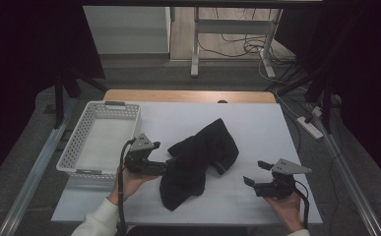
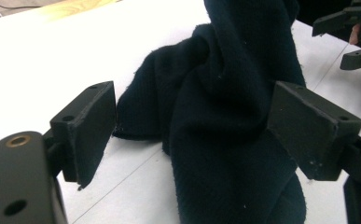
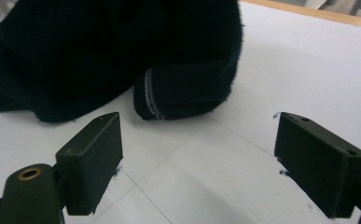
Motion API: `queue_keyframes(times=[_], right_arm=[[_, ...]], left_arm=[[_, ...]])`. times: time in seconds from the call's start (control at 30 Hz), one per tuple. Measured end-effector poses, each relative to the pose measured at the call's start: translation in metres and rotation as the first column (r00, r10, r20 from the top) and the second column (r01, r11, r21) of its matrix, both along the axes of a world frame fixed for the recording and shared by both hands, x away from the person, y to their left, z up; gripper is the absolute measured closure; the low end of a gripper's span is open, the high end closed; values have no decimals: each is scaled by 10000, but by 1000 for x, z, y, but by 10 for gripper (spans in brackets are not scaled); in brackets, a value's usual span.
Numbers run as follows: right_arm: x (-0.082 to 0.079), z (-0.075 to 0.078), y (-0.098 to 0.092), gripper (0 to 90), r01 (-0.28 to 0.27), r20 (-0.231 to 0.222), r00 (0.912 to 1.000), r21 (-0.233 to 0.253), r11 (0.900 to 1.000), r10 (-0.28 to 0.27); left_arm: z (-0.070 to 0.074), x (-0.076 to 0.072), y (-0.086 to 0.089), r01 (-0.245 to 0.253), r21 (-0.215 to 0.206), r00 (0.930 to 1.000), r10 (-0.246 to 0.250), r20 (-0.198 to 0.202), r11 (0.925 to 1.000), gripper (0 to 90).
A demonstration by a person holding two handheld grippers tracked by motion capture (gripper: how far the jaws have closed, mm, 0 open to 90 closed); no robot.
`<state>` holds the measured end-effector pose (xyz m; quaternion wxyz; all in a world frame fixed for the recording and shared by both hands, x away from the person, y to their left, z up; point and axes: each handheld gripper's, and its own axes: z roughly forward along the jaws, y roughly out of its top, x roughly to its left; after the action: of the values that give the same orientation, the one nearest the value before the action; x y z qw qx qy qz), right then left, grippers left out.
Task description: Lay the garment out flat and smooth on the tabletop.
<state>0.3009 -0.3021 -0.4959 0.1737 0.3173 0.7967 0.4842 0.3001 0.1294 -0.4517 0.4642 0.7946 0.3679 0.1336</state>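
Where high view adds basket (image 1: 95, 142), right gripper (image 3: 199, 158) view shows cloth (image 3: 122, 56) hem

High view looks forward and down over the tabletop (image 1: 257, 128); both claw cameras sit low, close to the shared dark cloth (image 1: 198, 162).

Crumpled dark navy knitted cloth (image 1: 198, 160) on the white surface (image 1: 257, 128)

It lies bunched in soft folds at the middle, one hemmed corner with pale stitching turned under, its near end trailing toward the front edge.
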Motion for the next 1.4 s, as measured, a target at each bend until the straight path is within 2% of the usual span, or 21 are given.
queue_keyframes(times=[0.33,0.47,0.6,0.67,0.83,0.93,1.03,1.17,1.23,1.3,1.4], right_arm=[[1,-2,33,184,-882,-117,9961,-198,9959,880],[5,-3,48,186,-1146,-119,9934,-440,9924,1141],[14,0,58,202,-1338,-165,9909,-266,9907,1334],[19,4,63,207,-1436,-113,9896,-147,9895,1435],[30,7,76,220,-1578,-46,9875,-441,9865,1578],[38,4,84,223,-1595,-249,9871,-710,9846,1581],[48,0,90,226,-1595,-578,9863,-1012,9820,1543],[58,-8,95,242,-1455,-1025,9858,-1285,9810,1328],[59,-11,97,248,-1454,-1126,9851,-1422,9791,1299],[59,-14,98,264,-1326,-1207,9863,-1773,9752,1122],[59,-20,101,273,-1346,-1326,9853,-2106,9683,1081]], left_arm=[[-1,-2,-8,311,94,9995,-311,-12,9995,168],[1,-4,-12,464,148,9989,-464,5,9988,170],[-2,-6,-17,591,97,9982,-589,-140,9982,173],[-3,-6,-21,713,257,9973,-708,-194,9971,175],[-4,-10,-25,925,401,9955,-915,-261,9949,176],[-6,-11,-26,1082,408,9936,-1067,-364,9933,186],[-12,-11,-32,1332,686,9898,-1291,-604,9887,193],[-23,-10,-39,1432,828,9867,-1358,-893,9862,202],[-28,-8,-43,1471,904,9852,-1378,-1017,9850,204],[-34,-5,-46,1522,864,9827,-1415,-1194,9846,211],[-39,-5,-51,1542,891,9819,-1426,-1245,9840,221]])
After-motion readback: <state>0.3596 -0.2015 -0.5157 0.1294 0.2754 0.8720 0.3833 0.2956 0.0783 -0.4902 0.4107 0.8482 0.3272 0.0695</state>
